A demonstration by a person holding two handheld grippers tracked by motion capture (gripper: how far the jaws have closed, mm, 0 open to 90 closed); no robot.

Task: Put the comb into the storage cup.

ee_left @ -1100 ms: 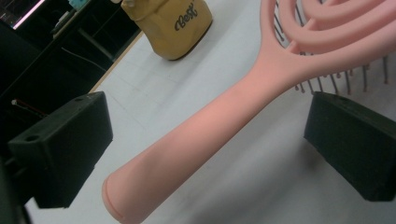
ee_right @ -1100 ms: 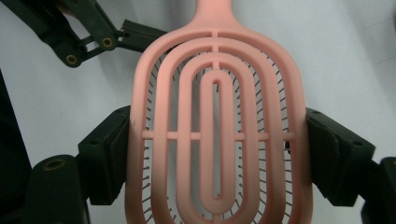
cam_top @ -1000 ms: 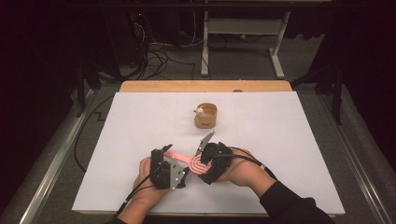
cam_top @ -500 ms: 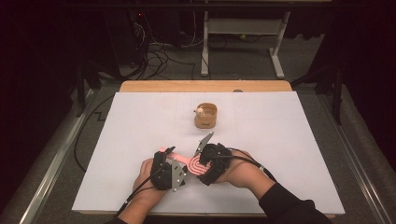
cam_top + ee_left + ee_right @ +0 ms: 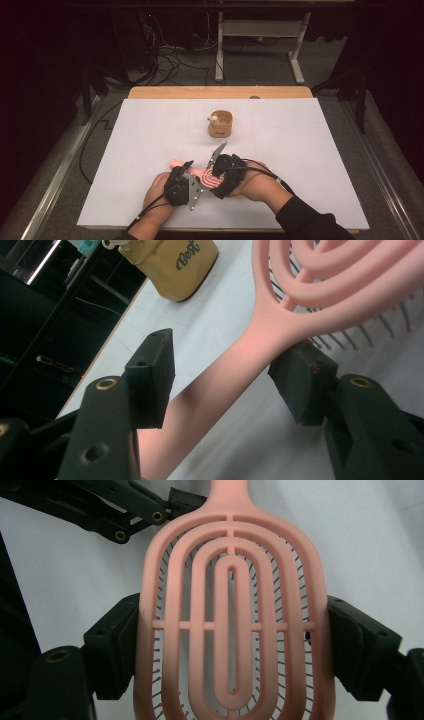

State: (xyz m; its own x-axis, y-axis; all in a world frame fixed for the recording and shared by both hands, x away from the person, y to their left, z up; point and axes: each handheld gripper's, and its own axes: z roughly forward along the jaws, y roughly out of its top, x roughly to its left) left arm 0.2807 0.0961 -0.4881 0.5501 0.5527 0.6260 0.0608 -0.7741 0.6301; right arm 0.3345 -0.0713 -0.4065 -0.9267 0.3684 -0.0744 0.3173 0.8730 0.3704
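The right gripper [image 5: 230, 645] is clamped on the head of a pink hairbrush [image 5: 232, 630]: in the right gripper view its two black jaws press the left and right edges of the oval, slotted head, which fills the middle of the frame with the bristles showing behind the ribs. The brush handle runs up to the top edge of that frame, where the left gripper [image 5: 175, 502] shows at the upper left. In the left gripper view, the left gripper [image 5: 227, 370] stands with one jaw at either side of the handle; its jaws have just been closing. The right jaw looks to be at the handle's neck, while a gap shows at the left jaw, so it has no firm hold yet. In the high view, the hairbrush [image 5: 200, 176] lies low in the frame, a little left of centre, on the white table [image 5: 310, 150], between the two hands. A small tan cup [image 5: 220, 123] stands above them, well apart.
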